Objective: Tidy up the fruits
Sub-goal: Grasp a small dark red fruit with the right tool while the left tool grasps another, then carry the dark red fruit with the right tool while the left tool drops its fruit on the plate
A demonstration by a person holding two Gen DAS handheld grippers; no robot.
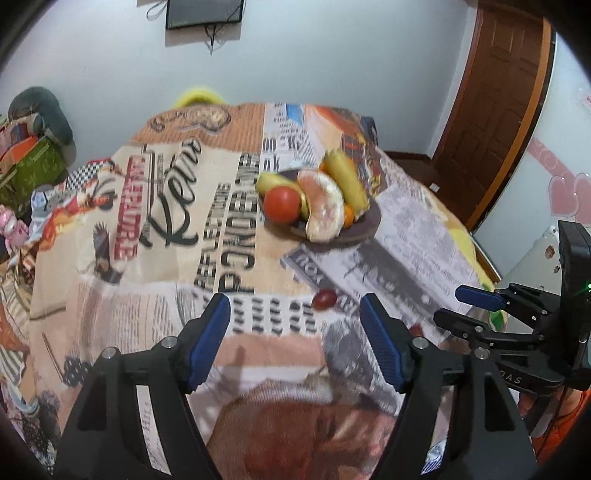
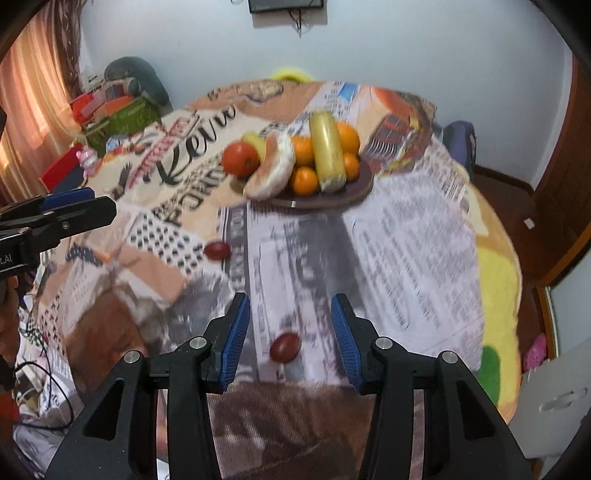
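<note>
A brown plate [image 1: 364,227] [image 2: 360,186] on the printed tablecloth holds a red tomato [image 1: 282,204] [image 2: 240,158], yellow fruits [image 1: 345,179] [image 2: 327,151], a peeled pale fruit [image 1: 325,206] [image 2: 271,170] and several oranges [image 2: 304,181]. Two small dark red fruits lie loose on the cloth. One [image 1: 324,298] [image 2: 217,251] lies just beyond my left gripper [image 1: 295,306], which is open and empty. The other [image 2: 284,347] lies between the fingers of my right gripper [image 2: 290,306], also open and empty, and peeks out behind the left gripper's right finger [image 1: 416,329].
The tablecloth [image 1: 166,258] [image 2: 406,240] covers a round table. My right gripper shows from the side [image 1: 480,306]; my left one likewise [image 2: 74,206]. A wooden door [image 1: 491,110], cluttered boxes [image 2: 110,110] and a wall screen [image 1: 205,13] surround the table.
</note>
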